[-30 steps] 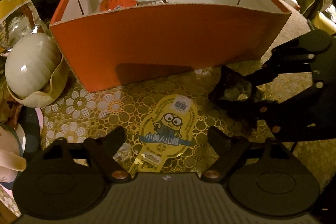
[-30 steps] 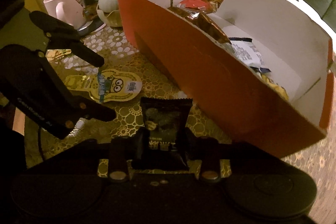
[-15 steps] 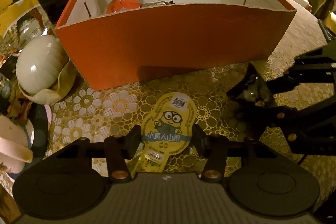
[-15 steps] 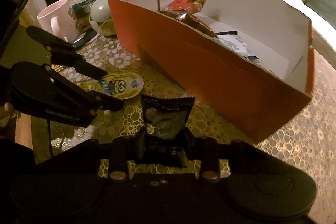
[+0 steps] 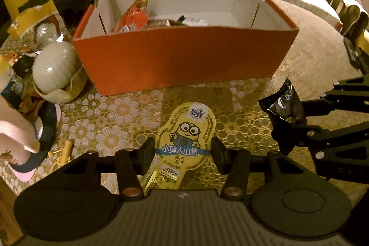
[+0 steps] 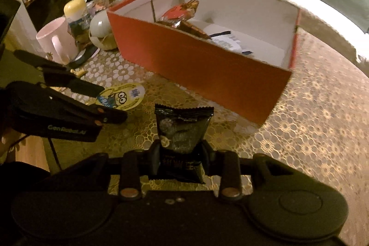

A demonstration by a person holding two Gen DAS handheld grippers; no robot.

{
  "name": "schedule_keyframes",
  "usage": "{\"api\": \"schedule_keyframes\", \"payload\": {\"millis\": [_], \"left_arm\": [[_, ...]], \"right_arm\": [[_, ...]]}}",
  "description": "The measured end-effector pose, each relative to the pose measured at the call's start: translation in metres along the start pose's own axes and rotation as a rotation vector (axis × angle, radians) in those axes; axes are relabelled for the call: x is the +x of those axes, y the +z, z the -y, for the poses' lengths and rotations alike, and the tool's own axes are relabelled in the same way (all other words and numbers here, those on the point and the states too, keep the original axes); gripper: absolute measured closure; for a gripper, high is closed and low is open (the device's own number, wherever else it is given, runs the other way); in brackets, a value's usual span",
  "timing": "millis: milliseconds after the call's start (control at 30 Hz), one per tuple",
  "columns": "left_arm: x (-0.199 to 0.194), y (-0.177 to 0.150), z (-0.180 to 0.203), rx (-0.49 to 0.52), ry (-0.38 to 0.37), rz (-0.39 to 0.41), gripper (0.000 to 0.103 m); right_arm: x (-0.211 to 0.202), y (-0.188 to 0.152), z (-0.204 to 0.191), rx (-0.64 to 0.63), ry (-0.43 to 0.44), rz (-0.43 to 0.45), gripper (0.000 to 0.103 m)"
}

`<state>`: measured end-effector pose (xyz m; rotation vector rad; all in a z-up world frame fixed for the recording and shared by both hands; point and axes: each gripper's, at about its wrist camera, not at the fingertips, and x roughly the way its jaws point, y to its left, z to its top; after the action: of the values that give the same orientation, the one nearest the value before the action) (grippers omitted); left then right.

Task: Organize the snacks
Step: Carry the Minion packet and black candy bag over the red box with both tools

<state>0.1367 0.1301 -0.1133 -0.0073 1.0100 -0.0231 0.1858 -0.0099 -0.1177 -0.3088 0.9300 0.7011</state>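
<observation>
Orange cardboard box [image 5: 184,61] stands ahead, already holding some packets. Left gripper [image 5: 182,155] clamps the yellow Minions hawthorn snack [image 5: 184,142]; right gripper [image 6: 181,153] clamps a black sachet [image 6: 182,128], label unreadable. Carry step; next, clear the near wall, then release inside.

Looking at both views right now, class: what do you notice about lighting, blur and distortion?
Left wrist view: dim amber light, fisheye bends the box front, glare on the white dome, box shadow on the cloth. Right wrist view: same warm cast, black packet fairly sharp, far rim and the cloth at right smeared.
</observation>
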Motion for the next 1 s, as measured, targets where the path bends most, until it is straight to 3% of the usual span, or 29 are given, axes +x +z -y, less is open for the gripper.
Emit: {"api": "schedule_keyframes", "payload": {"millis": [267,533,1000], "left_arm": [[-0.043,0.008,0.018,-0.018,-0.01,0.077,0.052],[-0.079,0.035,0.033,-0.006,0.013,0.16,0.052],[-0.095,0.092,0.041,0.018,0.073,0.253,0.051]], "right_arm": [[-0.041,-0.004,0.002,0.044,-0.006,0.066,0.069],[-0.076,0.014,0.006,0.037,-0.034,0.142,0.069],[-0.088,0.063,0.025,0.028,-0.096,0.213,0.069]]}}
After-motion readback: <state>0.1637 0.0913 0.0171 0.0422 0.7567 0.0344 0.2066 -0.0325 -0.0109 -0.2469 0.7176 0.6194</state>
